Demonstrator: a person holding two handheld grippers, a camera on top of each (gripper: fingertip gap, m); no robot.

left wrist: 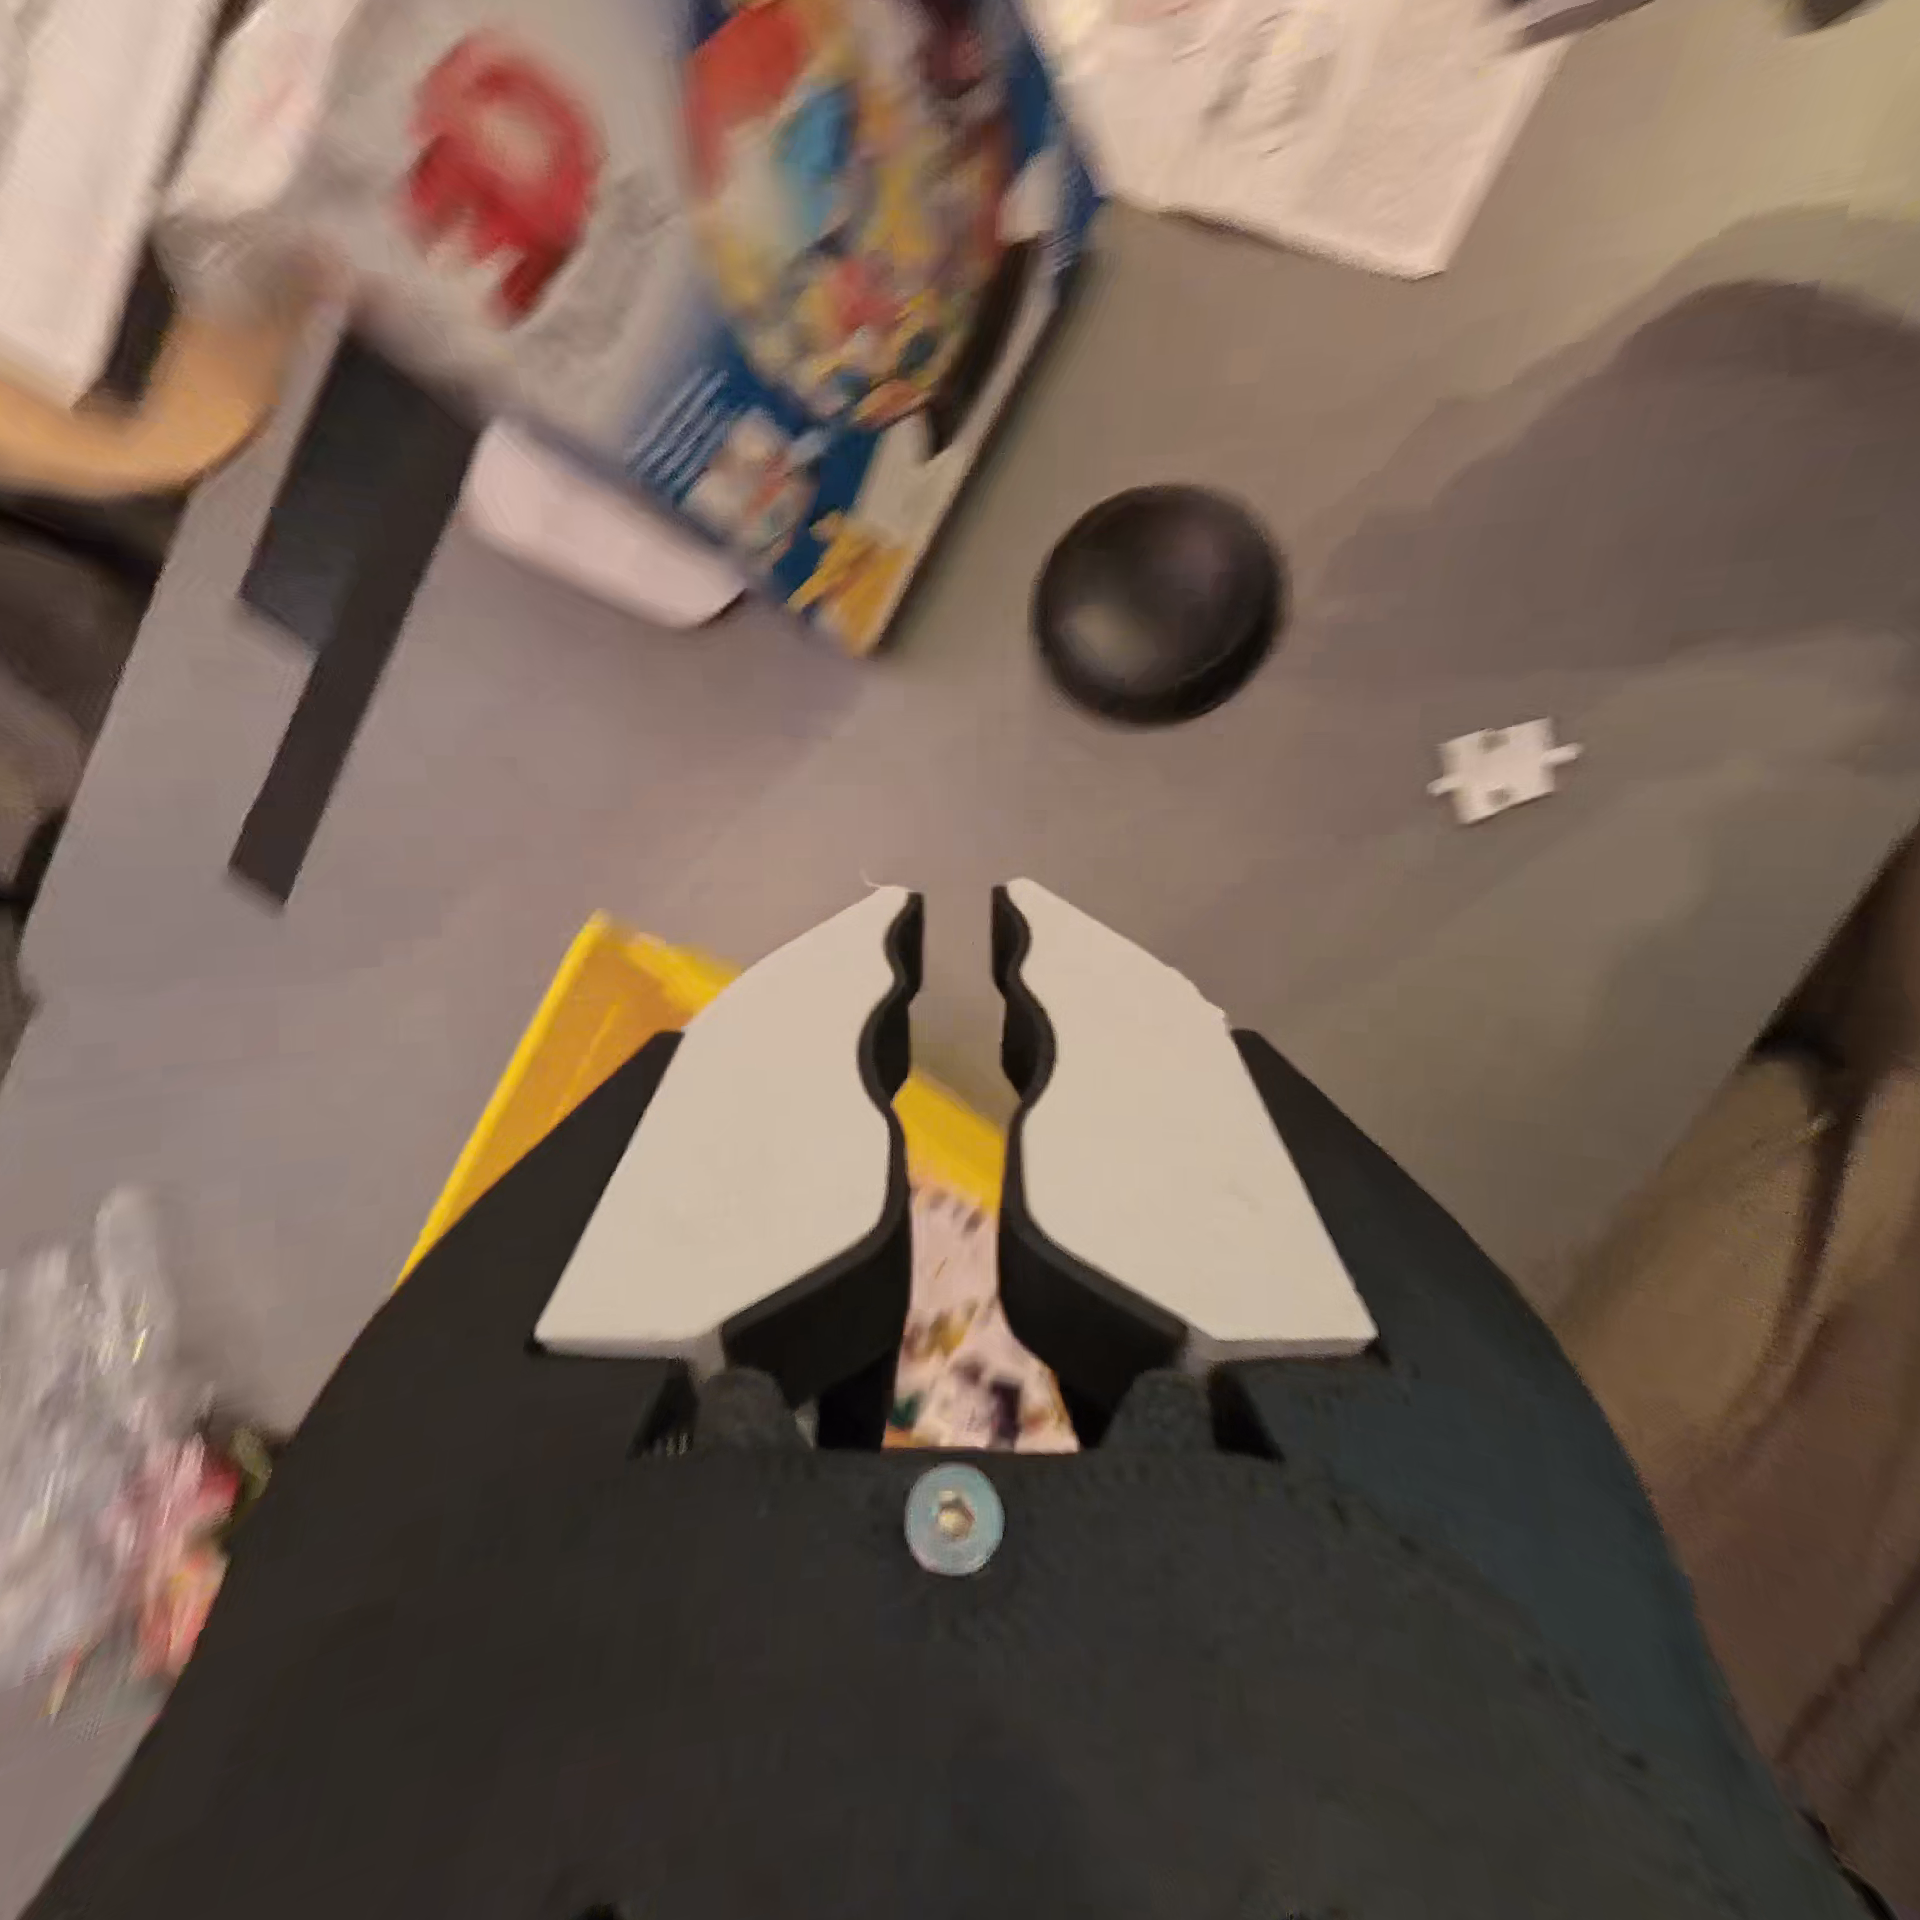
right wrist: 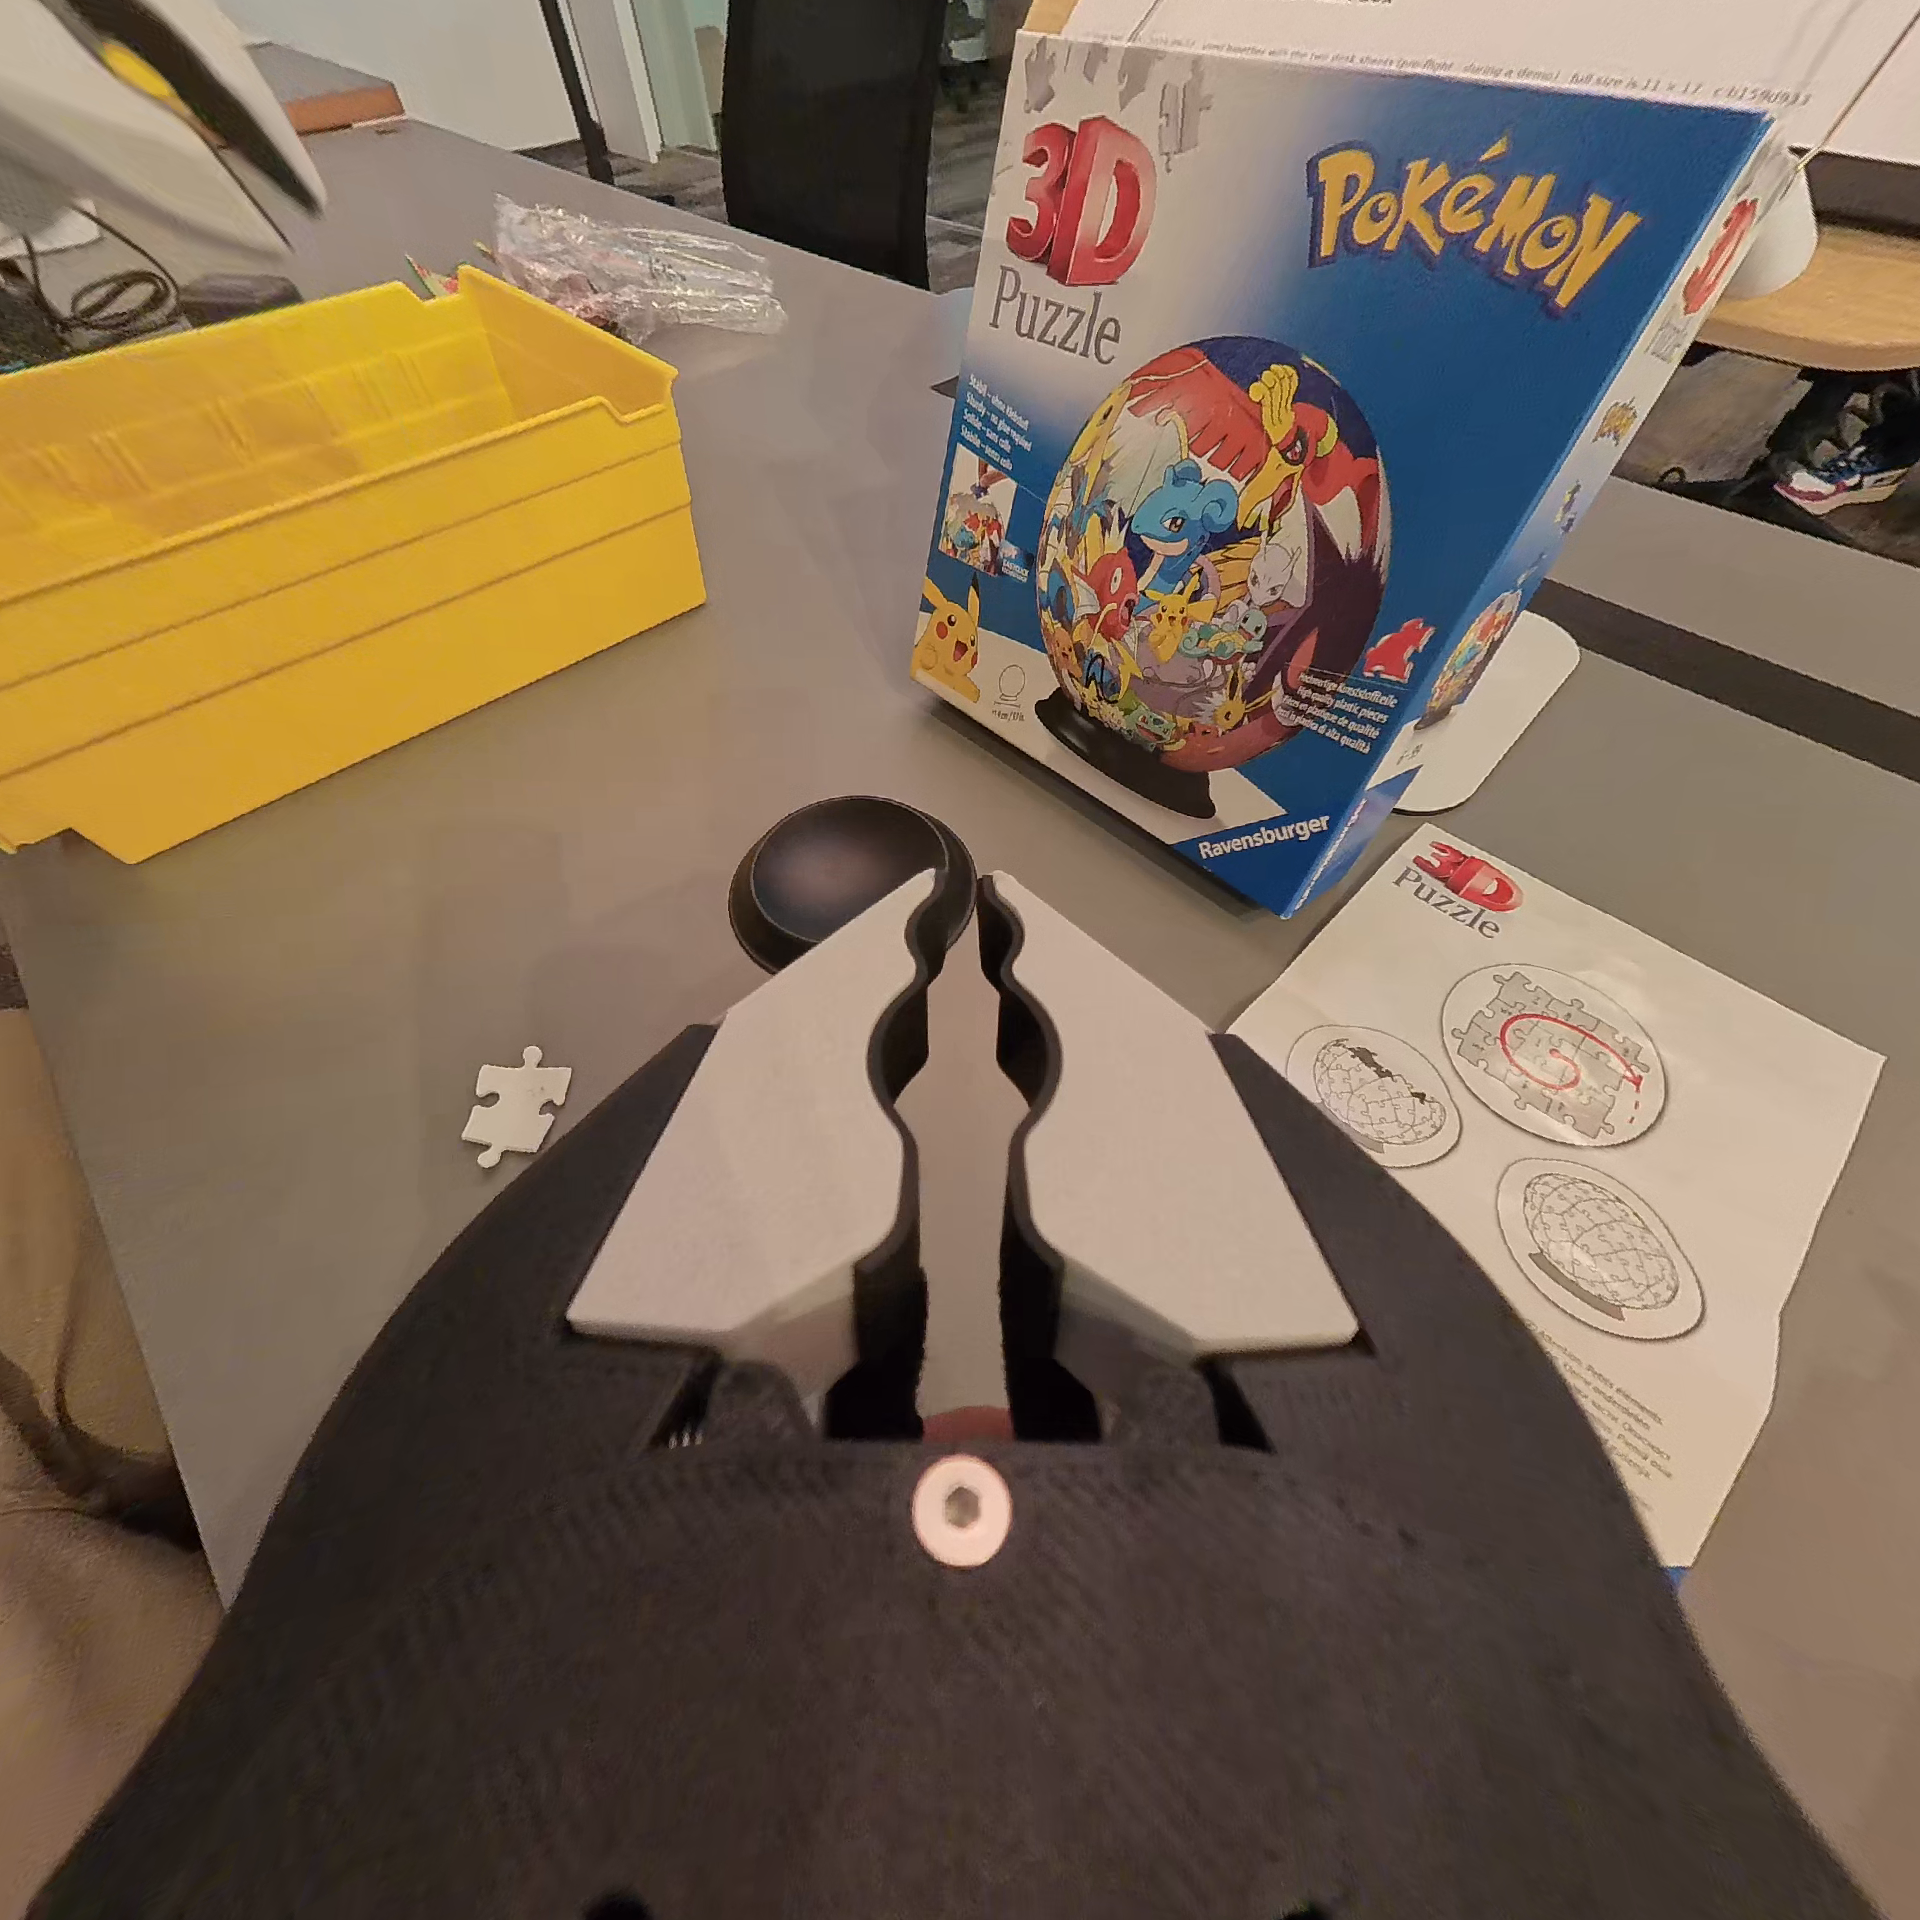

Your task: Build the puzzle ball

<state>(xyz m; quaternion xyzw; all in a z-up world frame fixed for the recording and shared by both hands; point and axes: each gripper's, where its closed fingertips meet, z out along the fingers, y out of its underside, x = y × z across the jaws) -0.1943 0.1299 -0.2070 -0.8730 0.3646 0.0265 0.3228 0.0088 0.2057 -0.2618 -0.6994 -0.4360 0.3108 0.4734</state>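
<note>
**Two grippers over a grey table with puzzle parts**

The left gripper [left wrist: 956, 904] hangs above the grey table [left wrist: 644, 810], its jaws a narrow gap apart and holding nothing. Directly beneath it sits a yellow tray [left wrist: 613, 997]; through the jaw gap, a jumble of printed puzzle pieces [left wrist: 961, 1340] shows inside it. Ahead and slightly right stands a black round stand [left wrist: 1158, 603], with a single white puzzle piece [left wrist: 1501, 769] lying farther right on bare tabletop. The table edge runs close on the right. This view is blurred.

The right gripper [right wrist: 956, 894] is likewise slightly parted and empty. Its tips sit just in front of the black stand. To its left lies the white piece, with open table around it; farther left is the yellow tray, its contents hidden from here. Ahead and right stands the blue printed puzzle box [right wrist: 1351, 468], picturing a finished ball. An illustrated instruction sheet [right wrist: 1538, 1122] lies flat to the right. A crumpled clear plastic bag [right wrist: 634, 270] rests beyond the tray.
</note>
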